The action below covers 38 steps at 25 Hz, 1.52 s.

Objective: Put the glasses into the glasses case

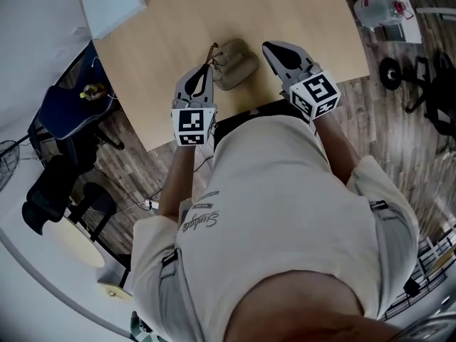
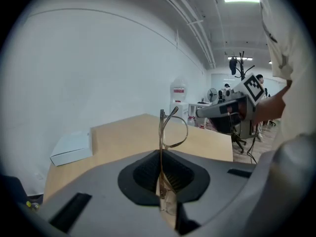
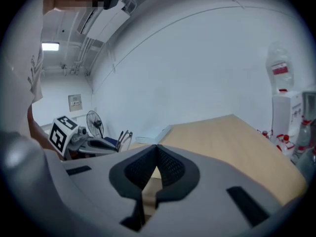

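A thin gold-framed pair of glasses (image 2: 169, 130) stands upright between my left gripper's (image 2: 161, 154) jaws, which are shut on it. In the head view the left gripper (image 1: 206, 70) holds the glasses (image 1: 214, 54) just left of the beige glasses case (image 1: 235, 64), which lies on the wooden table (image 1: 214, 13) near its front edge. My right gripper (image 1: 268, 47) hovers just right of the case, shut with nothing in it; its jaws meet at the tip (image 3: 157, 147). From the right gripper view the left gripper (image 3: 86, 143) and the glasses (image 3: 123, 139) show at left.
A white flat box (image 1: 110, 2) lies at the table's far left corner. A dark blue chair (image 1: 68, 116) stands left of the table. Water bottles (image 1: 381, 9) and wheeled equipment (image 1: 420, 84) are on the floor at right. The person's torso is against the front edge.
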### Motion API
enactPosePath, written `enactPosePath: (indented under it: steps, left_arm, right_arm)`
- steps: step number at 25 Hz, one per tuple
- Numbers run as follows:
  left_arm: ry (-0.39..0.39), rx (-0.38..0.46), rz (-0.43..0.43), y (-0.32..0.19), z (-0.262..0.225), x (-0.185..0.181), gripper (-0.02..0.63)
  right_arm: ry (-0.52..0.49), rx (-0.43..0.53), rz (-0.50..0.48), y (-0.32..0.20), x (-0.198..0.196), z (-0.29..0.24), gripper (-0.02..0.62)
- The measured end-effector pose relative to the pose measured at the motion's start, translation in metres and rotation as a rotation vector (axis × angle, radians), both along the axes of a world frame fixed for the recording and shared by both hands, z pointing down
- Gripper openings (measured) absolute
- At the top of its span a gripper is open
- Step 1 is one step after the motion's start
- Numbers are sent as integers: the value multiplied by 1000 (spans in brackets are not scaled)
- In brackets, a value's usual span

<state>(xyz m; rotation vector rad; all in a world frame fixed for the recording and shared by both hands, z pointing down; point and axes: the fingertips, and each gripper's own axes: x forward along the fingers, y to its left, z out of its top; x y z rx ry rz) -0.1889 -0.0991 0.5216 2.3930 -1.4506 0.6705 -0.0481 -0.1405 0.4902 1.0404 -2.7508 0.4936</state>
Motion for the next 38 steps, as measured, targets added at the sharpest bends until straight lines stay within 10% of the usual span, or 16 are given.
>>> enactPosePath:
  steps: [11,38]
  left_arm:
    - [-82,-217,227,6,68,37,21]
    - [-289,-581,383,21,151,61,21]
  right_arm:
    - [1,-3,50,5,23,10,-3]
    - [-56,-23,-80,-17,50,25,-3]
